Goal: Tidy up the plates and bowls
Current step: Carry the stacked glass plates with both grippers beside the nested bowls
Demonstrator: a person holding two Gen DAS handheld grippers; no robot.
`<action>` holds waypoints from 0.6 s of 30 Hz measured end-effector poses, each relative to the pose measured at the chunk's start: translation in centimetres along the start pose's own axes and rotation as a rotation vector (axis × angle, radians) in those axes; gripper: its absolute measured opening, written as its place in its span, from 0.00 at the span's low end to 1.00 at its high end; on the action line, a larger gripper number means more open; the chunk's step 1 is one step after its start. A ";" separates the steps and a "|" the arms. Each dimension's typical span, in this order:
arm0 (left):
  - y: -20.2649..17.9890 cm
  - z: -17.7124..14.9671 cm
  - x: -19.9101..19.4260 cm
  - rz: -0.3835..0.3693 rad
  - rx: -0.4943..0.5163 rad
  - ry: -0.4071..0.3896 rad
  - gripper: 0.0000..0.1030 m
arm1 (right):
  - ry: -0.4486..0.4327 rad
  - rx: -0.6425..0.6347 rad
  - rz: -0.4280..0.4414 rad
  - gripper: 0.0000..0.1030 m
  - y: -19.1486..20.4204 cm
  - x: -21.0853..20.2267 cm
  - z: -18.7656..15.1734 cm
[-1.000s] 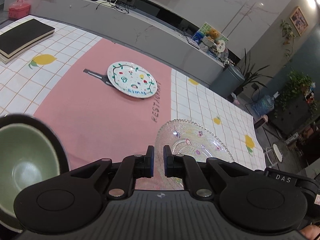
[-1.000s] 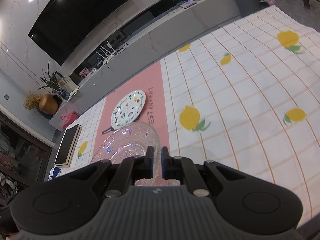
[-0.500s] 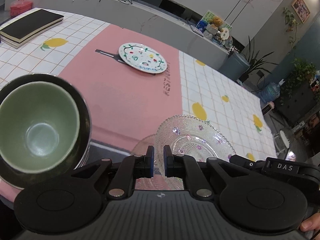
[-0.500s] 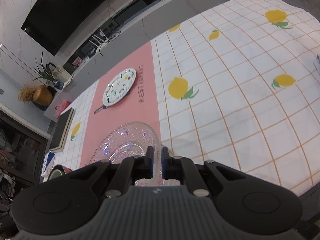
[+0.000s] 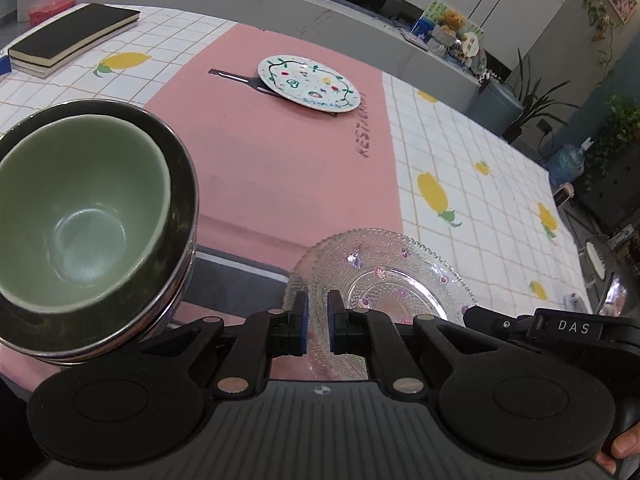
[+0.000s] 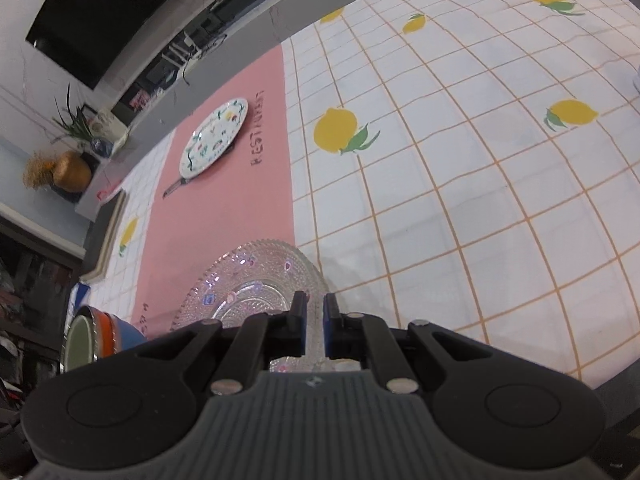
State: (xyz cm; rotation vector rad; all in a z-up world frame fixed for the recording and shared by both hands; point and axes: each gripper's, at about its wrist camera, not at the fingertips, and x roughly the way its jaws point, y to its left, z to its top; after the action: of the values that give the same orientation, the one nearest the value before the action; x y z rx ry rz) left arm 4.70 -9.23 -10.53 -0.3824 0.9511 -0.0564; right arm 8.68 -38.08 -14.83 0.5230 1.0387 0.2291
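Observation:
A clear glass plate with small coloured dots is held off the table, above its near edge. My left gripper is shut on its left rim. My right gripper is shut on its right rim; the plate shows there too. A green bowl sits nested in a dark steel bowl at the left, close to my left gripper. It also shows low left in the right wrist view. A white painted plate lies far off on the pink mat.
A lemon-print checked tablecloth covers the table. A black book lies at the far left corner. A grey counter runs behind the table. The table's near edge is right below both grippers.
Both grippers have drawn back toward the table's near edge with the glass plate between them. The nested bowls have come closer and larger at the left.

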 end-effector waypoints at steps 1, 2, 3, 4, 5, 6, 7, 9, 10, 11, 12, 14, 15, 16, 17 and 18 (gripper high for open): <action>0.0 -0.1 0.0 0.005 0.003 -0.002 0.09 | 0.004 -0.010 -0.004 0.06 0.1 0.1 -0.1; 0.0 -0.1 0.0 0.010 0.007 -0.004 0.09 | 0.005 -0.017 -0.006 0.06 0.2 0.3 -0.1; 0.0 -0.2 0.0 0.014 0.010 -0.006 0.09 | 0.004 -0.020 -0.007 0.06 0.2 0.3 -0.2; -0.1 -0.2 0.0 0.019 0.014 -0.007 0.09 | 0.003 -0.020 -0.005 0.06 0.2 0.4 -0.2; -0.1 -0.1 0.1 0.023 0.019 -0.010 0.09 | 0.004 -0.018 -0.004 0.07 0.2 0.5 -0.1; -0.1 -0.1 0.1 0.028 0.023 -0.014 0.09 | 0.007 -0.016 -0.002 0.07 0.1 0.7 -0.1; -0.2 -0.1 0.1 0.035 0.030 -0.016 0.09 | 0.009 -0.016 -0.001 0.07 0.1 0.8 -0.2; -0.2 -0.2 0.2 0.046 0.041 -0.021 0.09 | 0.007 -0.026 0.000 0.07 0.2 0.9 -0.2; -0.3 -0.2 0.3 0.050 0.047 -0.020 0.09 | 0.005 -0.032 -0.003 0.07 0.3 1.0 -0.2; -0.3 -0.2 0.4 0.055 0.051 -0.018 0.10 | 0.004 -0.037 -0.006 0.07 0.4 1.0 -0.3; -0.3 -0.3 0.4 0.057 0.055 -0.016 0.10 | 0.000 -0.045 -0.011 0.07 0.5 0.9 -0.4; -0.4 -0.5 0.5 0.061 0.064 -0.010 0.10 | -0.010 -0.061 -0.019 0.07 0.8 0.8 -0.5; -0.4 -0.5 0.5 0.062 0.068 -0.008 0.10 | -0.017 -0.070 -0.022 0.07 0.9 0.7 -0.6; -0.4 -0.6 0.6 0.063 0.074 -0.007 0.09 | -0.026 -0.078 -0.026 0.07 0.9 0.5 -0.7; -0.4 -0.7 0.7 0.065 0.079 -0.005 0.09 | -0.034 -0.086 -0.027 0.07 1.0 0.4 -0.8; -0.4 -0.7 0.7 0.068 0.082 -0.003 0.09 | -0.038 -0.092 -0.029 0.07 1.0 0.4 -0.8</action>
State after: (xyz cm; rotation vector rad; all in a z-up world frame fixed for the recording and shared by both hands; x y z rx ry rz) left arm 4.59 -9.97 -11.33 -0.2741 0.9545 -0.0332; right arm 8.27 -36.77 -14.96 0.4275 0.9939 0.2388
